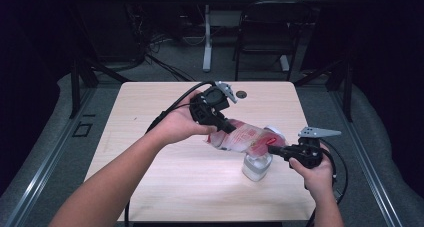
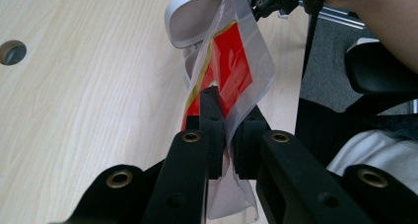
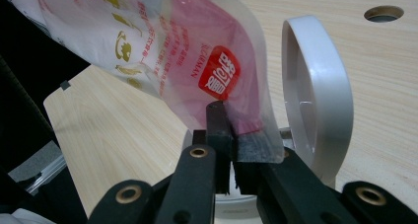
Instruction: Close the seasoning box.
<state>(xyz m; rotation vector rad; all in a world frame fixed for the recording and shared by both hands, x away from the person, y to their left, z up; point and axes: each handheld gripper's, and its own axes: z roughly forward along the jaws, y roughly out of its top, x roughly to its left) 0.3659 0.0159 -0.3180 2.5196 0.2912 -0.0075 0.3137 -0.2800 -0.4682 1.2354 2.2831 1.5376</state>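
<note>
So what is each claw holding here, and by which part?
Both grip one red-printed plastic pouch: the left claw pinches one clear end edge, the right claw the opposite end, above a white container.

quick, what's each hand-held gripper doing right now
left hand-held gripper: closed on one end of the plastic pouch
right hand-held gripper: closed on the pouch's other end

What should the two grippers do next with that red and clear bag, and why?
Probably lower the bag toward the white container. The left hand-held gripper and right hand-held gripper each pinch one end, holding it stretched just above the container with its flip lid open.
</note>
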